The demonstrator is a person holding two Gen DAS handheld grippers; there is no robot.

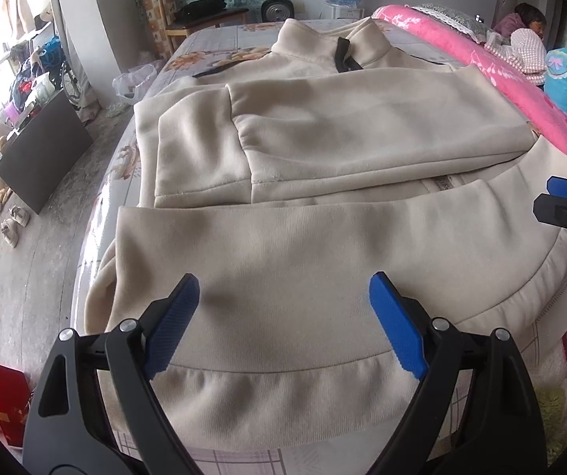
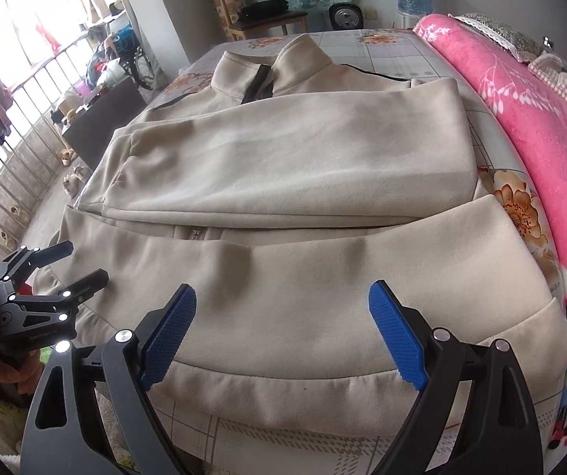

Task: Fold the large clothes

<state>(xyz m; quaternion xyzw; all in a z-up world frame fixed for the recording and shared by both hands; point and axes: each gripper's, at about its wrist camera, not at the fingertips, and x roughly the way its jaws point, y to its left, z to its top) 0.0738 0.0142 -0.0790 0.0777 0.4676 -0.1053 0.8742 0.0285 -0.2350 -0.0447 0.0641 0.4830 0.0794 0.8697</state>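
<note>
A beige zip-up jacket (image 1: pixel 323 138) (image 2: pixel 283 150) lies flat on the bed, collar (image 1: pixel 345 49) (image 2: pixel 261 83) at the far end. Both sleeves are folded across its front, one behind the other. The ribbed hem (image 1: pixel 283 392) (image 2: pixel 283 396) is nearest to me. My left gripper (image 1: pixel 285 297) (image 2: pixel 83 261) hovers open over the hem's left part, nothing between its blue pads. My right gripper (image 2: pixel 283 297) (image 1: pixel 547 196) is open over the hem's right part, also holding nothing. Whether either one touches the cloth is unclear.
The floral bed sheet (image 1: pixel 212 39) (image 2: pixel 382 47) shows around the jacket. A rolled pink blanket (image 1: pixel 501 75) (image 2: pixel 541 126) runs along the right side, with a person (image 1: pixel 525 35) lying beyond it. A wooden chair (image 1: pixel 192 12), dark box (image 1: pixel 42 154) and red bag (image 1: pixel 4 399) stand on the floor at left.
</note>
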